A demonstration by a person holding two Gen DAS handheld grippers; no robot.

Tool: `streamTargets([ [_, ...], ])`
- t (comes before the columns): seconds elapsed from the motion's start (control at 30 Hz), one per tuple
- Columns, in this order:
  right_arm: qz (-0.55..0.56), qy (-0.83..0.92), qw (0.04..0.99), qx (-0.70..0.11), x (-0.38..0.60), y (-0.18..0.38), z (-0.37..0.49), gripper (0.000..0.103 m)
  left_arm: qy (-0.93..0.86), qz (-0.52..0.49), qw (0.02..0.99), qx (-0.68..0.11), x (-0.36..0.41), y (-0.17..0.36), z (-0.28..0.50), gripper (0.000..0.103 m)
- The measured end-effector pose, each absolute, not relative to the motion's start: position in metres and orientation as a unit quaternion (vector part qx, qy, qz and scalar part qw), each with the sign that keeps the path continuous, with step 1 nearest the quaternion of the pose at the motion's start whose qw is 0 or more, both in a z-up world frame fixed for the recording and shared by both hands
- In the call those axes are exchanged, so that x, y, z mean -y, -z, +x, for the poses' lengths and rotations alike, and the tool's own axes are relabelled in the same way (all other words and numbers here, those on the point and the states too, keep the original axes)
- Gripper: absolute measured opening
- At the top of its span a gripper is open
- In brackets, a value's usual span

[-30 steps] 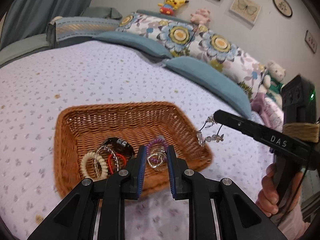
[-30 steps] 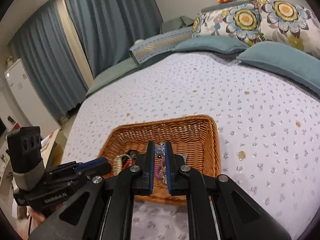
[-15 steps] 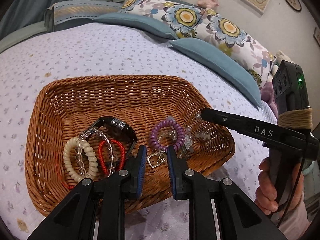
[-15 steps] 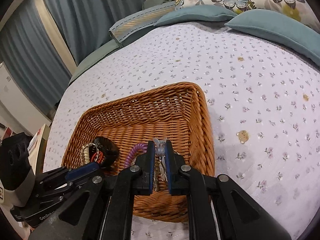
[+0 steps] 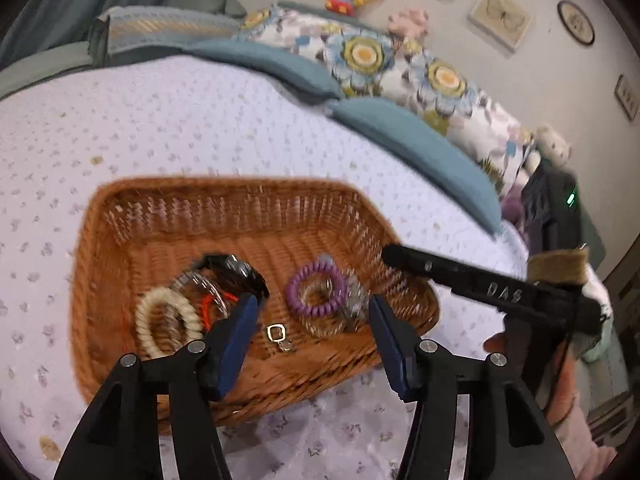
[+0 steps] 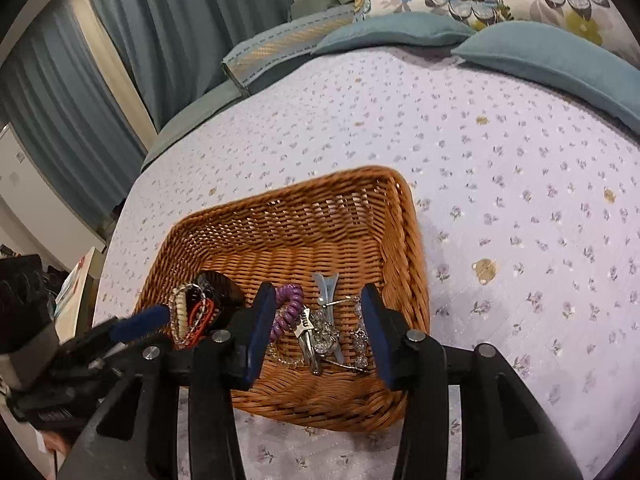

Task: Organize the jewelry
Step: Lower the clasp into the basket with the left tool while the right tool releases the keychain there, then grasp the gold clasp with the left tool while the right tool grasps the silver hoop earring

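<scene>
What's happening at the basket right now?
A person holds both grippers over the wicker basket on the bed. The left gripper and right gripper are both opening with nothing between their pads. A small metal charm lies below the left one, and a beaded bracelet and hair clips below the right.

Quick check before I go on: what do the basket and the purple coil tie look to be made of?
Basket: woven wicker or rattan, warm brown with a slight sheen; the interlaced strands show on its walls and braided rim. Purple coil tie: probably smooth plastic, telephone-cord style, with evenly ribbed loops; the blur leaves its finish unclear.
</scene>
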State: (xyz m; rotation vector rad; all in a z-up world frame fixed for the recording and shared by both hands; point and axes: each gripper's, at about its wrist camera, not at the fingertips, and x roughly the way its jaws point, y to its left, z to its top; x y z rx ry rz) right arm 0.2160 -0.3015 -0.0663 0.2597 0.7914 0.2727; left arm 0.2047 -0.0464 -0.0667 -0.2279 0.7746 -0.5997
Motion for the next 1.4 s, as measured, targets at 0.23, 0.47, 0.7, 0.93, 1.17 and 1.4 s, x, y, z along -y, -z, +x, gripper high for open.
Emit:
streamTargets([
  [0.23,0.104,-0.125,0.924,-0.346,0.297,0.047,0.197,0.048,0.288,-0.147,0.889,-0.324,0.005,0.03,0.189,0.059],
  [0.47,0.08,-0.123,0.94,-0.309,0.289,0.015,0.15,0.048,0.258,-0.136,0.898,-0.331,-0.025,0.016,0.139,0.059],
  [0.7,0.096,-0.142,0.929,-0.327,0.273,0.016,0.087,0.048,0.228,-0.16,0.89,-0.36,-0.046,0.04,0.093,0.059],
  [0.93,0.128,-0.137,0.89,-0.415,0.251,0.083,0.036,0.048,0.188,-0.18,0.891,-0.372,-0.044,0.073,0.07,0.059],
  [1.17,0.131,-0.112,0.876,-0.451,0.243,0.114,0.036,0.047,0.172,-0.15,0.878,-0.421,-0.028,0.119,0.081,0.059],
  [1.4,0.13,-0.089,0.869,-0.468,0.242,0.138,0.048,0.038,0.183,-0.133,0.873,-0.432,-0.016,0.128,0.083,0.059],
])
